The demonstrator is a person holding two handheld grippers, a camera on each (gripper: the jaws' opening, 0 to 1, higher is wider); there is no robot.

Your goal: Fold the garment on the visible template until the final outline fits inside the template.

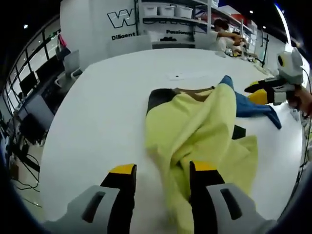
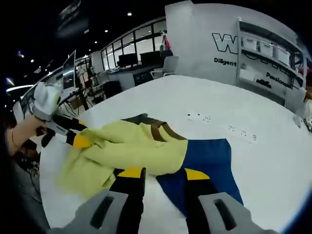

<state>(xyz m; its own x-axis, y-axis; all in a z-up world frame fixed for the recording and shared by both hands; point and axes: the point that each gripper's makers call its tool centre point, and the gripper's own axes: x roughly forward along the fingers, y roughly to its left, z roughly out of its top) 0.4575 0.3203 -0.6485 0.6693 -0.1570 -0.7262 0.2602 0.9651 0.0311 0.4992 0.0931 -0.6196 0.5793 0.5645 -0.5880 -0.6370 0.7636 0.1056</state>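
A yellow garment (image 1: 200, 131) lies crumpled on the white tabletop (image 1: 97, 117), partly covering a dark template (image 1: 158, 97) that shows at its far edge. A blue cloth (image 2: 209, 161) lies flat just beside the garment, touching it. The left gripper (image 1: 163, 170) sits at the garment's near edge, jaws apart, one jaw on the fabric and the other over bare tabletop. The right gripper (image 2: 163, 174) stands where garment and blue cloth meet, jaws apart, gripping nothing. Shelves (image 1: 170, 14) stand beyond the tabletop.
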